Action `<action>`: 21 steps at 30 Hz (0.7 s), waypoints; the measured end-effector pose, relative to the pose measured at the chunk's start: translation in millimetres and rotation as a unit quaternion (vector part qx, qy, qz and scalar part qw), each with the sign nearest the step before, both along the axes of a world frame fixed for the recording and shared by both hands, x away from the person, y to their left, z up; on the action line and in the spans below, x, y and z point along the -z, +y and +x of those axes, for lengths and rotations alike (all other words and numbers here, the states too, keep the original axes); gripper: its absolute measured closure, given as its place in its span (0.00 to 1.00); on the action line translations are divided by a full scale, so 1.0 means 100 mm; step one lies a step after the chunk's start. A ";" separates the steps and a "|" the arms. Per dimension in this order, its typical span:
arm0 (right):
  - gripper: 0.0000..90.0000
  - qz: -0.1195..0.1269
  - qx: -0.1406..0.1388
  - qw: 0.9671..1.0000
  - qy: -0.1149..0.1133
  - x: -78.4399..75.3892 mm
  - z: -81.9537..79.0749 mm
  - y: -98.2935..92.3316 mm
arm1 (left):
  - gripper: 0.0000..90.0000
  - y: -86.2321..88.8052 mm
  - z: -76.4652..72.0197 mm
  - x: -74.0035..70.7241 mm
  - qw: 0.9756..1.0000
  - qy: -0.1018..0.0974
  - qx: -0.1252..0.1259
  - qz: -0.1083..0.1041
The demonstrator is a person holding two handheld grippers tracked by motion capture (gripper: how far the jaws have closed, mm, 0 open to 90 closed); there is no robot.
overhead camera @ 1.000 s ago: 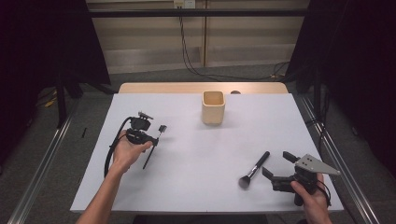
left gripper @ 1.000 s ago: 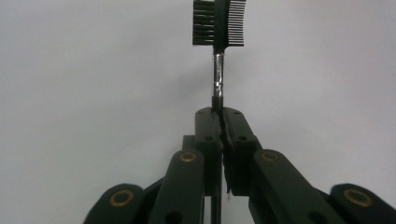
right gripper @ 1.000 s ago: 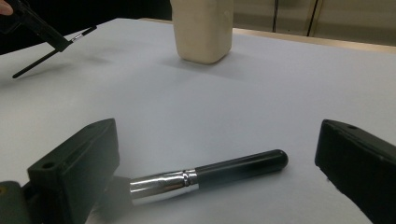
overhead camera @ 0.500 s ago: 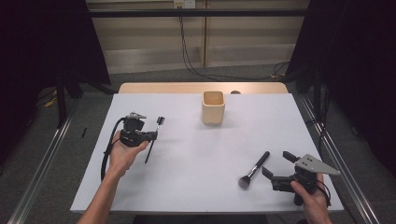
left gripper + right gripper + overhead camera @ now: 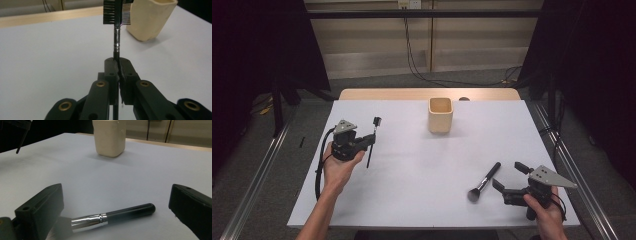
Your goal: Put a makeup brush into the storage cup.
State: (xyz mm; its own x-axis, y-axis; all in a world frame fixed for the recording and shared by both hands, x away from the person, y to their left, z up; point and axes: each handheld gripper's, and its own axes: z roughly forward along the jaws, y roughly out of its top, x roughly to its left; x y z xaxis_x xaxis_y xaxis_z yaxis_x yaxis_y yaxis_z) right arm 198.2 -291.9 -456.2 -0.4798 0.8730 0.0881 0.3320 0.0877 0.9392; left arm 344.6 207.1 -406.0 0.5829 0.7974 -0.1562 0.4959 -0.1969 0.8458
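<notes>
My left gripper [image 5: 371,138] is shut on the thin black handle of a small comb-and-brush tool [image 5: 373,142] and holds it above the white table [image 5: 412,190] at the left. In the left gripper view the jaws [image 5: 118,67] clamp the handle, and the comb head [image 5: 117,12] stands up past them. A beige cup [image 5: 440,114] stands at the back centre of the table. My right gripper [image 5: 508,175] rests open at the front right. A black makeup brush [image 5: 484,181] with a silver ferrule lies on the table between its jaws [image 5: 116,191].
A wooden strip [image 5: 412,93] runs along the table's far edge. Metal rails [image 5: 257,185] flank both sides. In the right gripper view the cup [image 5: 109,137] stands straight ahead, and the held tool's handle tip [image 5: 21,143] shows at the far left.
My left hand has moved left and slightly up with the comb tool, which now hangs higher over the table. The right gripper and makeup brush have stayed put.
</notes>
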 end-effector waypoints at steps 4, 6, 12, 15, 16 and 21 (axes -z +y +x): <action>0.00 0.002 0.001 1.000 0.001 0.00 0.00 0.01 | 0.95 0.04 -0.03 -0.05 1.000 -0.015 -0.002 -0.025; 0.00 0.000 0.001 1.000 0.001 0.00 0.00 0.00 | 0.95 0.05 -0.04 -0.08 0.999 -0.024 -0.004 -0.033; 0.00 0.004 0.002 1.000 0.000 0.00 -0.01 -0.01 | 0.95 0.02 -0.10 -0.10 0.996 -0.073 0.012 -0.049; 0.00 0.004 0.002 1.000 -0.002 0.00 -0.01 -0.01 | 0.95 -0.01 -0.11 -0.10 0.994 -0.089 0.016 -0.057; 0.00 0.005 0.002 1.000 -0.002 0.00 -0.01 -0.01 | 0.95 -0.01 -0.12 -0.10 0.994 -0.090 0.018 -0.059; 0.00 0.005 0.001 1.000 -0.003 0.00 -0.01 -0.01 | 0.95 -0.04 -0.12 -0.09 0.992 -0.098 0.019 -0.071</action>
